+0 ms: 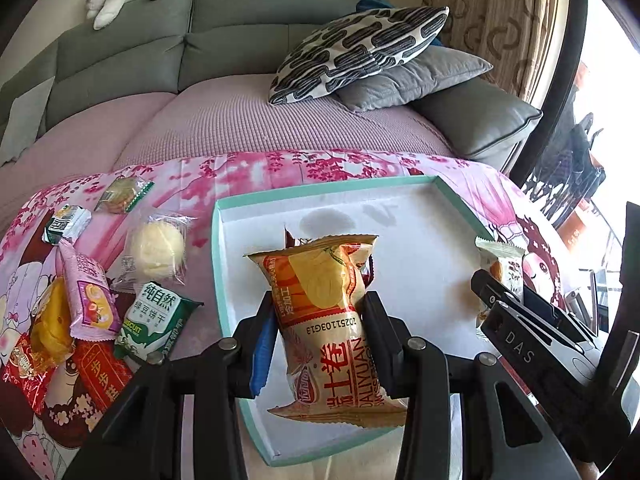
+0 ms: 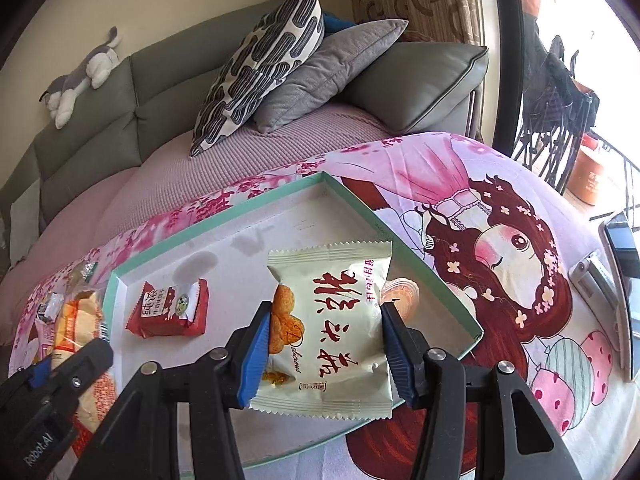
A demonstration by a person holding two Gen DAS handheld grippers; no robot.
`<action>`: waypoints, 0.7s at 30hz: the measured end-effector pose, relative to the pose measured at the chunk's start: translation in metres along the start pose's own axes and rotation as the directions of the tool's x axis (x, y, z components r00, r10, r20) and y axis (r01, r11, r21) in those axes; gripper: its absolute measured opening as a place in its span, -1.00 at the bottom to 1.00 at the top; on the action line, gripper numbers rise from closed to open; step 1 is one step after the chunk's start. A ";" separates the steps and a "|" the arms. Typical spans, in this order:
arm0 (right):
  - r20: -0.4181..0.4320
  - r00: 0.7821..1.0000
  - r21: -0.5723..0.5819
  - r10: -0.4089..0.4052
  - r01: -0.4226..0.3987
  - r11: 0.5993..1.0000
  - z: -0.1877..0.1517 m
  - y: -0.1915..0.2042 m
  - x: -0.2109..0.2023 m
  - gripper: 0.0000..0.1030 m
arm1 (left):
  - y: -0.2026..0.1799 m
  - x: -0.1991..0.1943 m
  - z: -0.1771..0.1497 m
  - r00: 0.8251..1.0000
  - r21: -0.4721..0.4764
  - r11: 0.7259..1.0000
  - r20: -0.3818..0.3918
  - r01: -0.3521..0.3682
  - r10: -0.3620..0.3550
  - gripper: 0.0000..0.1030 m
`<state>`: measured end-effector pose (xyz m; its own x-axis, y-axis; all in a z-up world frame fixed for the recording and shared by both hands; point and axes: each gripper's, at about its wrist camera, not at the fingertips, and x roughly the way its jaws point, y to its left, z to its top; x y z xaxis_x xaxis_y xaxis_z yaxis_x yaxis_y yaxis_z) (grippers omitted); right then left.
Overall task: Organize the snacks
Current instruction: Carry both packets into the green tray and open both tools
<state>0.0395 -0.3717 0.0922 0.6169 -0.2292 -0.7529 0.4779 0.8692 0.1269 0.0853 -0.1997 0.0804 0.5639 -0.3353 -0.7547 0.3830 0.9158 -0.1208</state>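
Observation:
My left gripper [image 1: 320,308] is shut on an orange and yellow Swiss-roll packet [image 1: 320,280], held upright over the near part of a white tray with a teal rim [image 1: 320,190]. My right gripper [image 2: 324,312] is shut on a cream packet with red characters [image 2: 340,320] above the same tray [image 2: 240,208]. A small red packet [image 2: 168,308] lies in the tray, and a round orange snack [image 2: 404,292] shows behind the cream packet. In each wrist view the other gripper sits at the edge: the right gripper [image 1: 500,300] and the left gripper [image 2: 60,368].
Several loose snacks lie left of the tray on the pink cartoon cloth [image 1: 248,176], including a green biscuit packet [image 1: 156,320], a pink packet [image 1: 90,296] and a clear-wrapped pale bun [image 1: 158,248]. Behind are a grey sofa [image 1: 240,20] and pillows [image 1: 360,52]. A dark device [image 2: 620,240] lies at the far right.

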 end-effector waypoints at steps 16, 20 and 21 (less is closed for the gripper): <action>-0.101 0.995 -0.109 -0.011 0.000 0.994 -0.016 0.025 0.030 0.09 | 0.000 0.047 -0.016 0.994 0.014 1.000 -0.108 -0.015 0.016 -0.15; -0.126 0.992 -0.110 -0.020 0.006 0.994 -0.018 0.024 0.036 0.09 | 0.001 0.049 -0.016 0.993 0.006 1.000 -0.117 -0.014 0.014 -0.15; -0.128 0.992 -0.111 -0.022 0.007 0.994 -0.018 0.024 0.036 0.10 | 0.002 0.050 -0.016 0.993 0.003 1.000 -0.121 -0.012 0.013 -0.15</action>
<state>0.0622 -0.3511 0.0562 0.5212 -0.1900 -0.8320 0.4103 0.9107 0.0490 0.1020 -0.2111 0.0320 0.4757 -0.2944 -0.8289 0.3782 0.9192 -0.1094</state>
